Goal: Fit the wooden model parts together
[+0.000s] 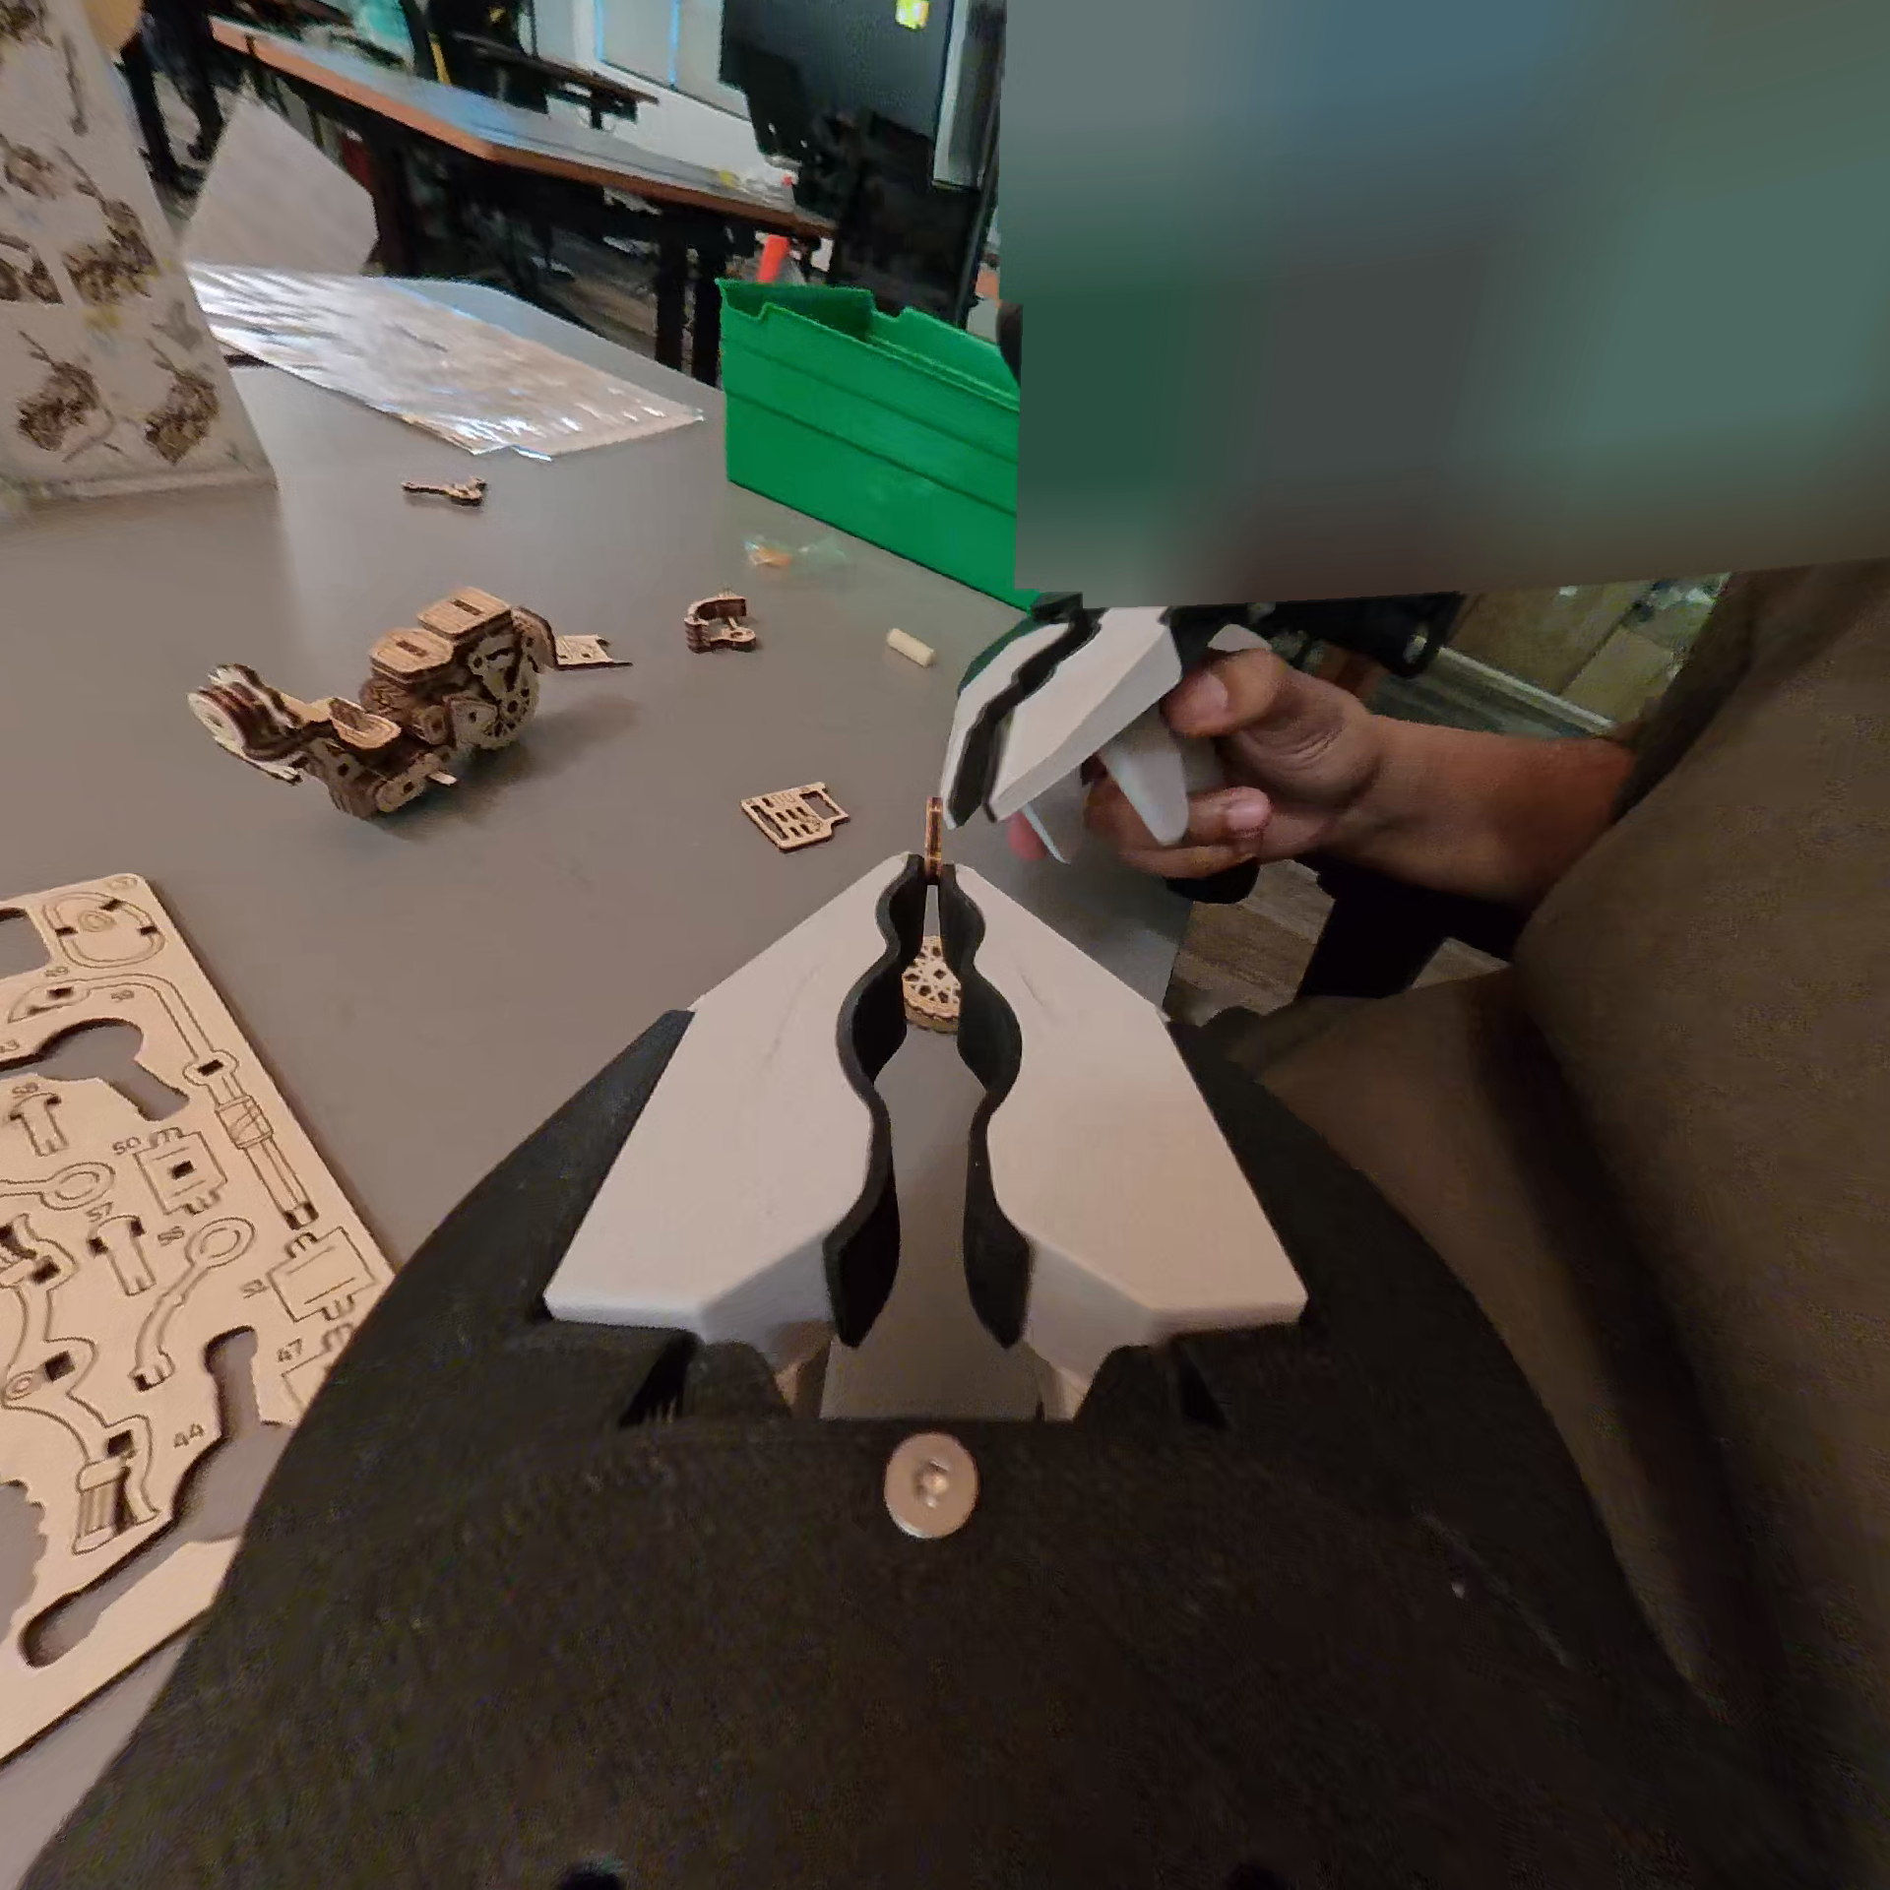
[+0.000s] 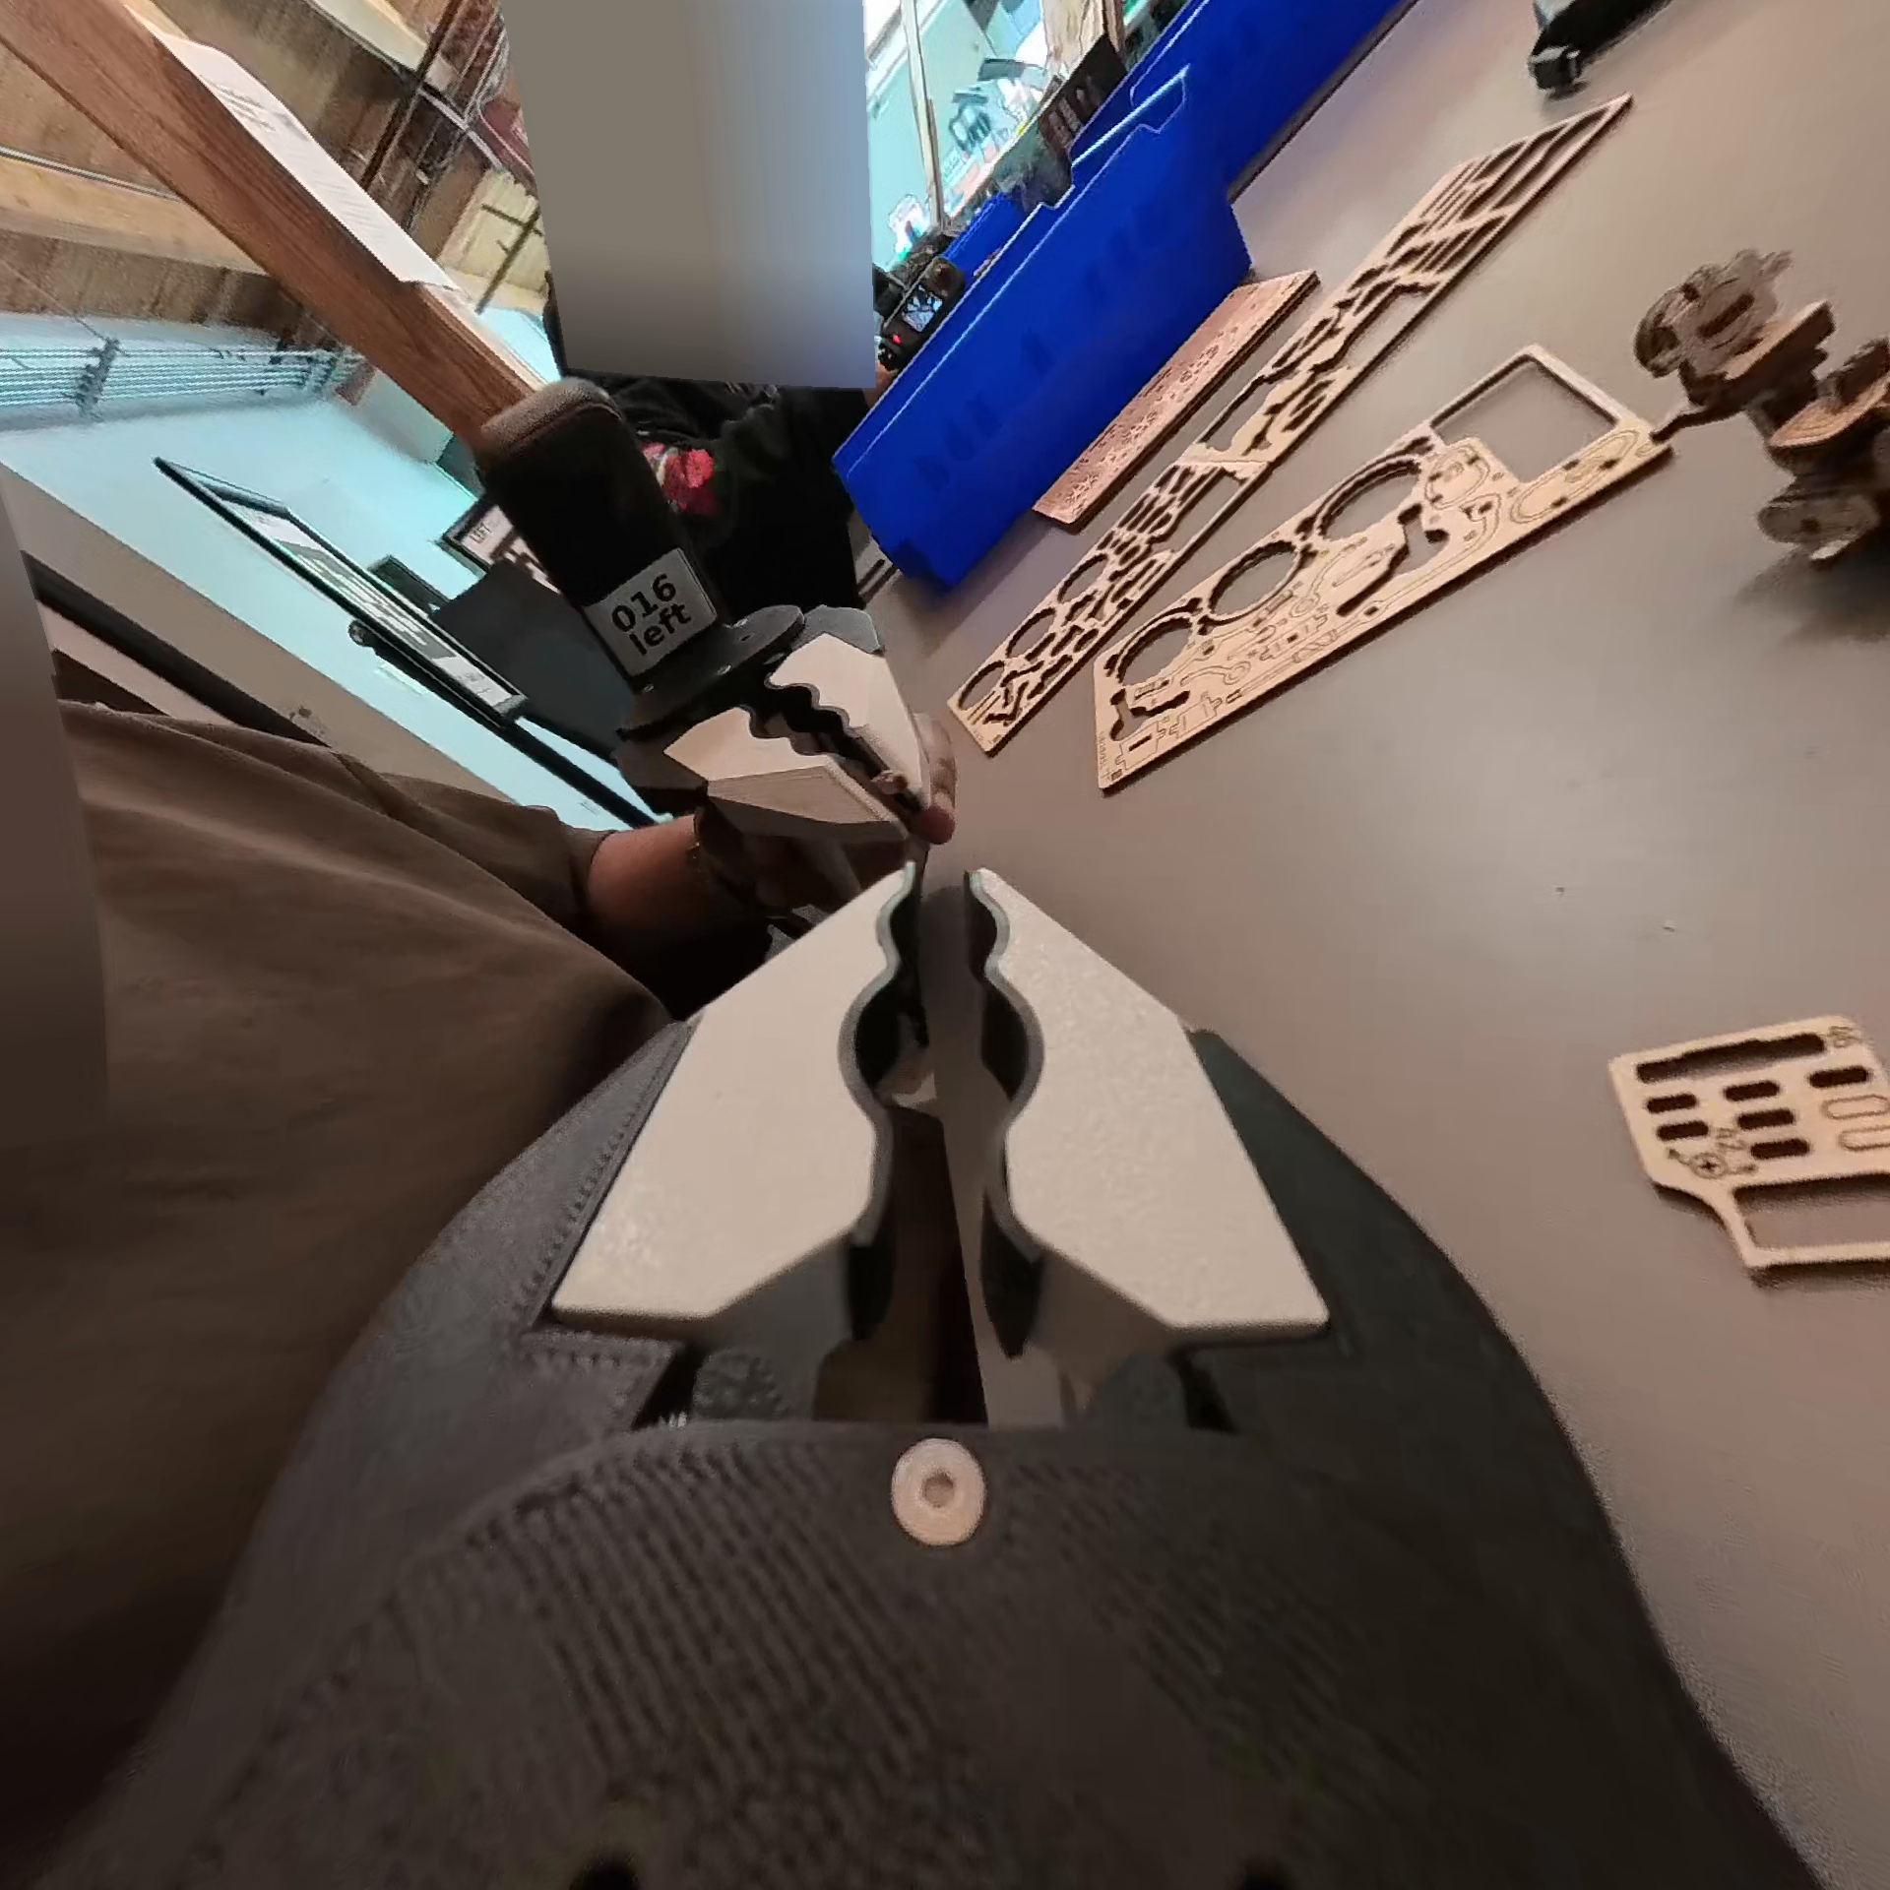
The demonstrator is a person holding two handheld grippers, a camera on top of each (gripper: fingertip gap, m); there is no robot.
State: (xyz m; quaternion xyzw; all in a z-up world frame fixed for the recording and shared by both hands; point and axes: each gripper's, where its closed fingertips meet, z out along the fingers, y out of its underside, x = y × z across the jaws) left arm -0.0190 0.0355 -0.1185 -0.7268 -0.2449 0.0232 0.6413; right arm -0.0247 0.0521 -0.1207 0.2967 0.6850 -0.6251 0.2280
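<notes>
My left gripper (image 1: pixel 931 871) is shut on a thin wooden part (image 1: pixel 934 823) that sticks up past its tips. A round wooden gear (image 1: pixel 933 987) shows in the gap between its fingers. It is seen farther off in the right wrist view (image 2: pixel 905 793), with a small wooden bit at its tips. My right gripper (image 2: pixel 941 885) meets it tip to tip, jaws nearly closed around a thin dark part (image 2: pixel 921 951). From the left wrist view, the right gripper (image 1: pixel 959 813) looks shut beside the part's top. A partly built wooden model (image 1: pixel 378 706) stands on the grey table (image 1: pixel 511 920).
A punched wooden sheet (image 1: pixel 153 1176) lies at the left, and others lie across the table (image 2: pixel 1330 573). A small slotted plate (image 1: pixel 796 816) (image 2: pixel 1759 1145), loose wooden bits (image 1: pixel 721 626) and a white peg (image 1: pixel 910 646) lie nearby. A green bin (image 1: pixel 869 430) and a blue bin (image 2: pixel 1043 358) stand at the table's edges. Less than 4 cm separates the two grippers' tips. The partly built wooden model (image 1: pixel 378 706) sits 15 centimeters or so from the ends of my right fingers.
</notes>
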